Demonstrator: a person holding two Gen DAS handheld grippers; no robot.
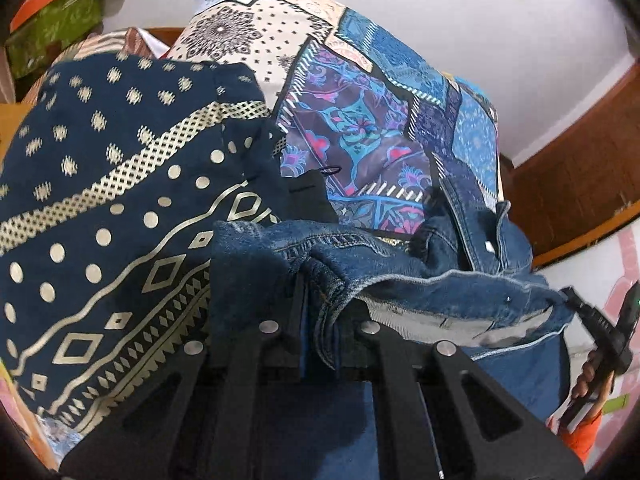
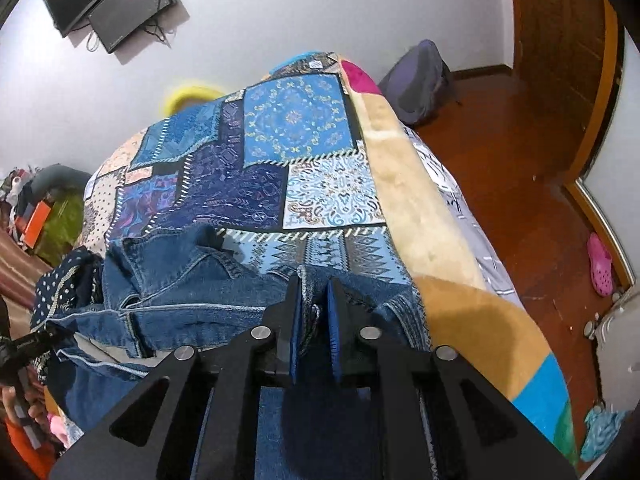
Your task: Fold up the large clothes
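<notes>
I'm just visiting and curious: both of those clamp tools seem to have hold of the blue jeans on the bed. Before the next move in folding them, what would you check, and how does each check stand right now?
1. Left gripper pinching the jeans: ok, denim is bunched between its closed fingers.
2. Right gripper pinching the jeans: ok, a fold of denim sits between its blue pads.
3. Jeans flat and smooth: not ok, they lie crumpled around the waistband.
4. Free of the navy patterned garment: cannot tell, it lies against the jeans on the left gripper's side.
5. Room on the patchwork bedspread to lay them out: ok, open cover lies beyond the jeans.
</notes>
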